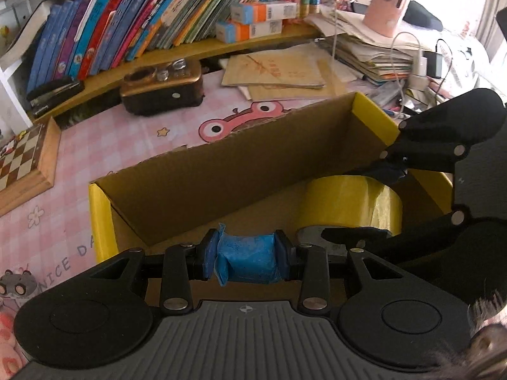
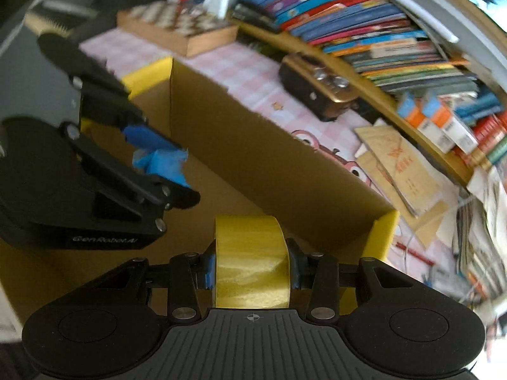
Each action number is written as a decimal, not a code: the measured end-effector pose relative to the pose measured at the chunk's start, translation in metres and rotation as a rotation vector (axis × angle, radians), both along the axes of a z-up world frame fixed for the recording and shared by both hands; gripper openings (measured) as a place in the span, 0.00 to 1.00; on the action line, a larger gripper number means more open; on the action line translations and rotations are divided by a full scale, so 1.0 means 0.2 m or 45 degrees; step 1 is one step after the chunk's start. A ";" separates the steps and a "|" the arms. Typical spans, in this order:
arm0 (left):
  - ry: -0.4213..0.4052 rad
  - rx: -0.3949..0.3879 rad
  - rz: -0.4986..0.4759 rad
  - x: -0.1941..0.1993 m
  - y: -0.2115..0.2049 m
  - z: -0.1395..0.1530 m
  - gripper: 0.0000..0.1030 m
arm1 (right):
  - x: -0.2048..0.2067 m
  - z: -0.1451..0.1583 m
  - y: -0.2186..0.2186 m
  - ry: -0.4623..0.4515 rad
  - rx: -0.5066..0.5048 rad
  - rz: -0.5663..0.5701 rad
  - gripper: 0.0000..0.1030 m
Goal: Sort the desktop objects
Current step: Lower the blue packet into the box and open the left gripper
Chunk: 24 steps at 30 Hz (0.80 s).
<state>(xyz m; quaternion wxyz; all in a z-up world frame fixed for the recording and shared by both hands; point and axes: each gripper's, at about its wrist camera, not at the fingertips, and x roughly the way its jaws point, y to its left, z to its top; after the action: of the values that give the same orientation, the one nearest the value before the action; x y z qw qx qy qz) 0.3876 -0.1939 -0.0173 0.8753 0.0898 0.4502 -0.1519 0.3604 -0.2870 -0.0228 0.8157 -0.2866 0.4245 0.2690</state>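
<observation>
The left gripper (image 1: 246, 261) is clamped on a blue crumpled packet (image 1: 245, 261), which fills the gap between its two fingers and sits above the near edge of the open cardboard box (image 1: 221, 174). Ahead of the left gripper and to its right, inside the box, the right gripper (image 1: 370, 202) is closed on a roll of yellow tape (image 1: 350, 202). In the right wrist view that right gripper (image 2: 252, 267) grips the tape roll (image 2: 252, 262) by its flat sides, the roll standing on edge between the fingers, over the box floor (image 2: 221, 196). To its left and slightly ahead, the left gripper (image 2: 161, 161) hangs over the box with the blue packet (image 2: 164, 163) pinched in it. Beyond the box's far wall lies the pink checked desk mat (image 1: 126, 139). Further ahead of the left gripper stand a dark brown radio-like box (image 1: 161, 90), a row of books (image 1: 126, 22) on a shelf, and a chessboard (image 1: 22, 158) off to the left.
</observation>
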 end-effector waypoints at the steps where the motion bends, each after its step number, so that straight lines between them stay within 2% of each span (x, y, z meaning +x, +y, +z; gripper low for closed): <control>1: 0.007 0.003 0.007 0.01 0.00 -0.01 0.33 | 0.01 -0.01 0.01 0.005 -0.013 0.013 0.39; 12: 0.054 0.023 0.056 0.05 0.00 -0.04 0.35 | 0.07 -0.04 0.03 0.043 -0.003 0.038 0.39; 16: 0.023 0.033 0.062 0.03 0.00 -0.04 0.36 | 0.07 -0.03 0.03 0.043 0.021 0.035 0.40; 21: -0.068 0.018 0.090 -0.01 0.01 0.02 0.46 | 0.06 0.00 0.02 -0.001 0.055 0.026 0.46; 23: -0.104 -0.013 0.132 -0.03 0.03 0.05 0.60 | 0.05 0.04 0.00 -0.023 0.079 0.018 0.57; 24: -0.120 -0.040 0.144 -0.04 0.04 0.06 0.61 | 0.04 0.06 -0.01 -0.034 0.098 0.010 0.58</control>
<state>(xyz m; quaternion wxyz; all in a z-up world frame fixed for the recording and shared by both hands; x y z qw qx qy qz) 0.3788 -0.1852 -0.0050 0.9039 0.0576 0.4105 -0.1050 0.3675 -0.2882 -0.0113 0.8305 -0.2604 0.4018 0.2845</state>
